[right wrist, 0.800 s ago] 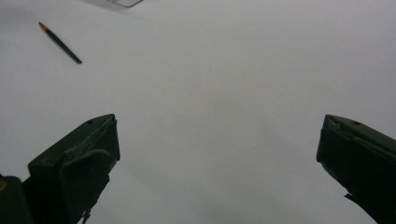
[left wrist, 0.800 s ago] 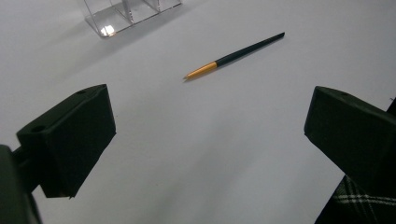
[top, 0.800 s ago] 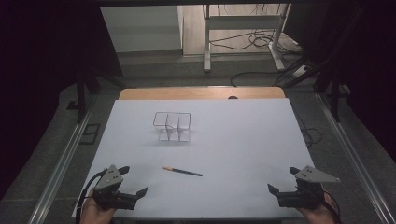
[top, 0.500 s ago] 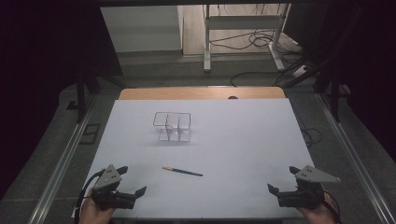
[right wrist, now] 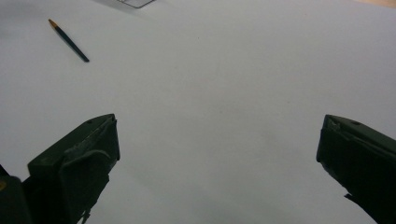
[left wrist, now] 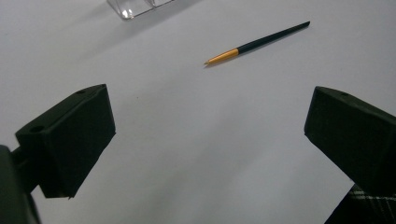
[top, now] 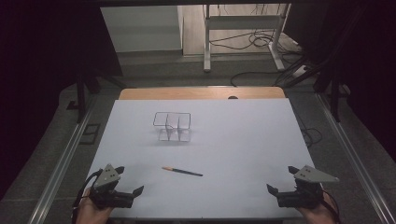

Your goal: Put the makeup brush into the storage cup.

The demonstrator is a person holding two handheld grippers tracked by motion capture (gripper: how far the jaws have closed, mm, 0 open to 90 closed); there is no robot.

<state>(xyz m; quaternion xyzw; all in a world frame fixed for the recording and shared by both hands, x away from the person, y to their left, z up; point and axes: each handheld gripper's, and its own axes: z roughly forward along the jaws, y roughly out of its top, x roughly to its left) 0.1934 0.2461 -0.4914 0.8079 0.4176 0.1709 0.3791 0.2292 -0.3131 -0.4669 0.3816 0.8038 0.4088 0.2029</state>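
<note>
Pen (top: 182, 171) lies flat at lower centre of the high view, one of its kind, with one clear box (top: 172, 126) above it. At lower left our left gripper (top: 128, 193) hangs released, holding nothing, nearest the pen; we should approach low and straddle its dark middle crosswise. At lower right our right gripper (top: 279, 195) is likewise spread wide and holding nothing.

We see a thin dark pen (top: 182, 171) with an orange tip lying flat on the white table (top: 243, 140); a clear plastic box (top: 172, 126) stands well beyond it.
</note>
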